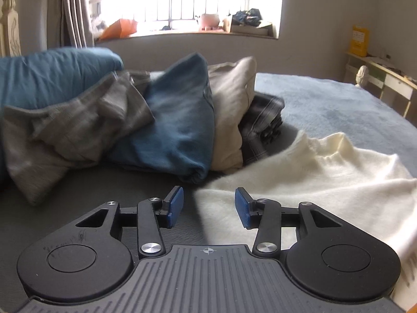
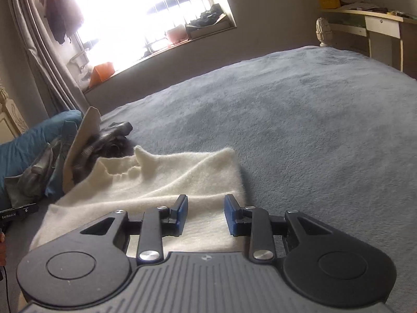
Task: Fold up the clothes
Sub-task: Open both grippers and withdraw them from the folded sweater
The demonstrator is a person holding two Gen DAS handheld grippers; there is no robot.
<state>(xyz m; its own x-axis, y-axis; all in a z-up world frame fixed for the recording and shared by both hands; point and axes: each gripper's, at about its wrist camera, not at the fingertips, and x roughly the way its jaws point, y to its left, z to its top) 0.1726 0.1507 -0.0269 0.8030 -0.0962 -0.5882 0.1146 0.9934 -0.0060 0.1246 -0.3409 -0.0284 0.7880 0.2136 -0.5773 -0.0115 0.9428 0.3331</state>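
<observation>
A cream fuzzy garment [image 1: 318, 182] lies rumpled on the blue-grey bed cover [image 1: 338, 104]. My left gripper [image 1: 209, 206] hovers at the garment's left edge, its blue pads [image 1: 174, 207] apart and nothing between them. In the right wrist view the same cream garment [image 2: 169, 177] spreads out below my right gripper [image 2: 206, 214]. That gripper is over the garment's near right part, its jaws standing apart with no cloth pinched between them.
A heap of clothes lies left of the garment: a grey piece [image 1: 65, 135], a blue one [image 1: 177, 120], a beige one [image 1: 232, 104] and a dark plaid one [image 1: 263, 120]. Behind it lies a teal pillow [image 1: 52, 78]. A desk [image 2: 378, 23] stands past the bed's far corner.
</observation>
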